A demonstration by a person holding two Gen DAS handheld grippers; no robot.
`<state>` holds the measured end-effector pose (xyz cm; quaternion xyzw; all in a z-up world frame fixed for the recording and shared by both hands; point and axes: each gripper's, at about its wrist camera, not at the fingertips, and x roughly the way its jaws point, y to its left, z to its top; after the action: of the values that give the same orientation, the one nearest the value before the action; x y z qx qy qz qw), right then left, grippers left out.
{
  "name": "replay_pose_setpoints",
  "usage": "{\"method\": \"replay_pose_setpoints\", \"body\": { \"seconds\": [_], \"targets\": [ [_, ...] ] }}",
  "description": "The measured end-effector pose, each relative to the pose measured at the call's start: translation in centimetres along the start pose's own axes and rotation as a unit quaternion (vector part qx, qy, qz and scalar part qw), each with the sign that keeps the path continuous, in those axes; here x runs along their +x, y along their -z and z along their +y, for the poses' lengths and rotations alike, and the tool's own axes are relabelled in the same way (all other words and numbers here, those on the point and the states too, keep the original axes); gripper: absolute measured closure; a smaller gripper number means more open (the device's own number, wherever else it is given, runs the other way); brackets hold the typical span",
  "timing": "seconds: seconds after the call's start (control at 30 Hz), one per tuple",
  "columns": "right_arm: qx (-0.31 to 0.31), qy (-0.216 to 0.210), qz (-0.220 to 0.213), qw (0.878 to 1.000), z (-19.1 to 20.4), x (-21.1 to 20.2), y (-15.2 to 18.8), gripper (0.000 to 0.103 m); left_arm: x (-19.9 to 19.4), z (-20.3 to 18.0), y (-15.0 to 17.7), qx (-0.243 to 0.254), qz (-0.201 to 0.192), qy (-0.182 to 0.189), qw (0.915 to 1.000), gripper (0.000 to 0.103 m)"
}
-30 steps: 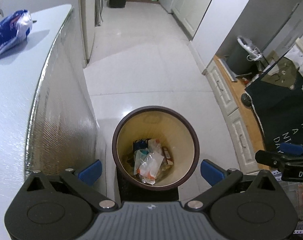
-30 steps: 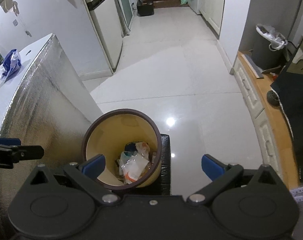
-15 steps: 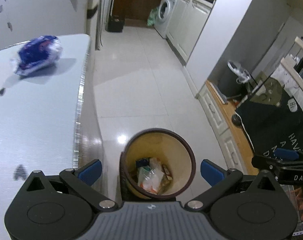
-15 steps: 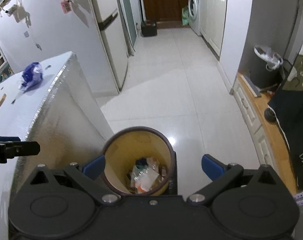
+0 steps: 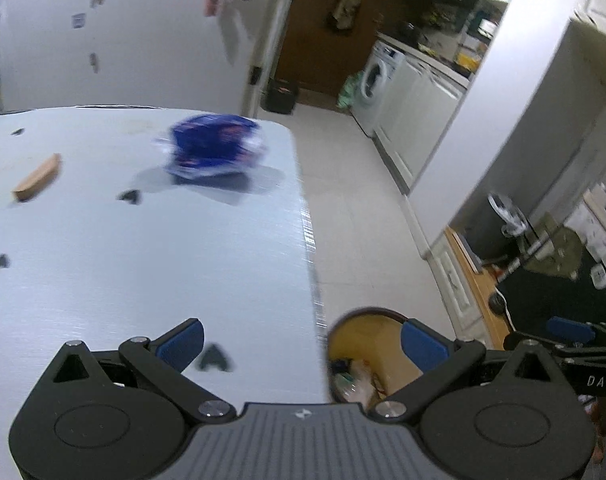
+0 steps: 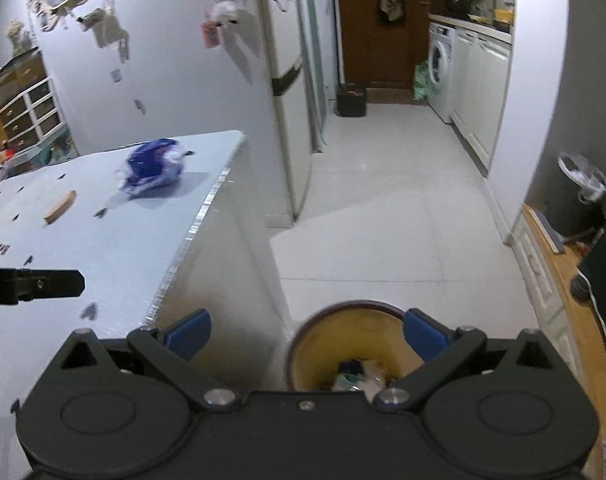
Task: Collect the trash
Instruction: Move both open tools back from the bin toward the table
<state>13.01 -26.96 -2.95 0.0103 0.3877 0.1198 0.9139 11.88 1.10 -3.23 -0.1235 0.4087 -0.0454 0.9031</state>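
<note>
Both the left gripper [image 5: 301, 344] and the right gripper [image 6: 307, 334] are spread wide and empty. The bin [image 6: 345, 320] stands beside the table [image 5: 143, 264], placing it near the blue wrapper [image 5: 213, 152], probably the next pickup.

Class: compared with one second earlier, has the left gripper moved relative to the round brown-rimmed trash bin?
Yes. The left gripper has risen and swung left: the round brown-rimmed trash bin now sits low right.

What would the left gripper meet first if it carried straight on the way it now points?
Probably nothing soon: the left gripper, open and empty, points over the table's right edge. The blue wrapper lies left of that line; depth is unclear.
</note>
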Motion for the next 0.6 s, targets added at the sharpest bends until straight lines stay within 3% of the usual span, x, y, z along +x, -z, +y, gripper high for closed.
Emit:
{"method": "replay_pose_setpoints", "body": {
  "seconds": [0.33, 0.6],
  "targets": [
    [-0.055, -0.016, -0.027, 0.998, 7.8, 2.1, -2.4, 0.0, -2.2, 9.1, -1.6, -0.038, -0.038, -0.039, 0.9978, 0.0],
    [-0.117, -0.028, -0.031, 0.992, 12.4, 5.7, -4.7, 0.0, -1.4, 15.3, -4.3, -0.041, -0.061, -0.064, 0.9953, 0.0]
  ]
}}
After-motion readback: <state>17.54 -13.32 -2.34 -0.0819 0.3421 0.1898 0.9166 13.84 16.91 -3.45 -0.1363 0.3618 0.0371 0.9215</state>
